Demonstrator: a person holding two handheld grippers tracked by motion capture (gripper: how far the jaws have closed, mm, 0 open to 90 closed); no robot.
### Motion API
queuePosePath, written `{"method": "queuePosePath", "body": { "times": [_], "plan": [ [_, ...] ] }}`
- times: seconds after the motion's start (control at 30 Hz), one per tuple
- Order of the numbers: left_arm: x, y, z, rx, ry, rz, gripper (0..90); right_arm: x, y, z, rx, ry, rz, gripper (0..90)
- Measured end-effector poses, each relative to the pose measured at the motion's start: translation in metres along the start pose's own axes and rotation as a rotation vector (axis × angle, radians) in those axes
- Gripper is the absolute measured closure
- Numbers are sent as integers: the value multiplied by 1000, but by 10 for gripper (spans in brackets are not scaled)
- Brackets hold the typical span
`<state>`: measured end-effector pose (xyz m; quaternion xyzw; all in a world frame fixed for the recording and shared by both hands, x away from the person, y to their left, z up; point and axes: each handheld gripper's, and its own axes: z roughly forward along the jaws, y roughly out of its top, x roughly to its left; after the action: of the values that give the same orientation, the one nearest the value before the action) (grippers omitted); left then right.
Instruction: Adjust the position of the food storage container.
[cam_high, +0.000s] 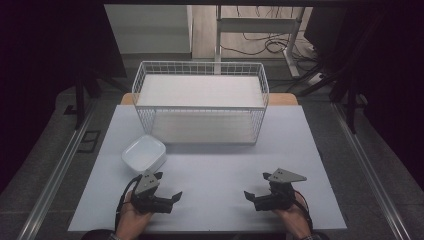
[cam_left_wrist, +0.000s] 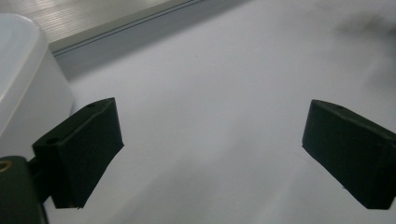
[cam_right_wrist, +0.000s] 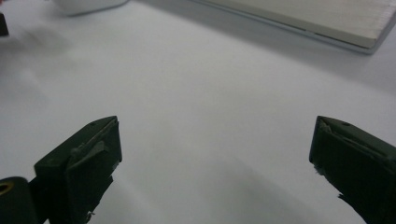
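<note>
The left tongs (cam_high: 168, 186) and the right tongs (cam_high: 255, 186) both stand with their jaws wide apart and nothing between them, low over the near part of the pale worktop (cam_high: 220, 165), tips turned toward each other across a bare stretch. The white bowl (cam_high: 144, 153) sits just beyond the left tongs, near but not touching, toward the worktop's left edge. In the high view a white wire basket (cam_high: 200, 102) stands at the far middle, well apart from both tongs, with the bowl just in front of its left corner. The left gripper view brings the bowl's side wall (cam_left_wrist: 23, 79) close at its left edge, right beside one jaw, and shows the worktop's rim and the metal rail beyond it. The right gripper view catches the bowl (cam_right_wrist: 88, 4) only as a sliver at the top, far off, and a pale slab edge (cam_right_wrist: 327, 21) at upper right. Open surface lies between the tongs and ahead of the right pair
</note>
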<state>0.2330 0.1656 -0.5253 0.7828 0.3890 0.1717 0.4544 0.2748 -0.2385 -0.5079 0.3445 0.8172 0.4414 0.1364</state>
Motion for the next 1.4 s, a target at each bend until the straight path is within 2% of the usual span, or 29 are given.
{"method": "queuePosePath", "body": {
  "times": [0.07,0.2,0.37,0.53,0.7,0.77,0.97,1.13,1.27,1.3,1.33,1.4],
  "plan": [
    [4,-1,0,0,-23,-20,58,1,2,3,-4,-3,-17,20],
    [8,-2,0,-11,-51,-29,69,4,2,4,8,-18,-46,16],
    [8,1,-3,-19,-57,-43,79,1,2,3,1,-20,-28,18],
    [9,3,-4,-6,-71,-95,24,2,2,3,1,-25,-32,19],
    [12,6,-7,-22,-90,-105,18,1,2,4,3,-29,-22,20],
    [12,7,-8,-23,-82,-108,52,2,2,4,5,-29,-21,20],
    [14,13,-15,-18,-63,-58,240,4,3,6,12,-26,-34,20],
    [22,20,-18,-19,-49,-71,374,4,3,6,7,-27,-34,20],
    [36,27,-22,-36,-24,-117,455,3,3,5,1,-27,-28,23],
    [36,27,-22,-36,-24,-117,478,3,3,6,-2,-26,-28,25],
    [43,29,-24,-40,-15,-140,504,3,3,7,-1,-19,-27,25],
    [50,31,-25,-36,-1,-144,552,3,4,8,-2,-19,-31,26]
  ]
}}
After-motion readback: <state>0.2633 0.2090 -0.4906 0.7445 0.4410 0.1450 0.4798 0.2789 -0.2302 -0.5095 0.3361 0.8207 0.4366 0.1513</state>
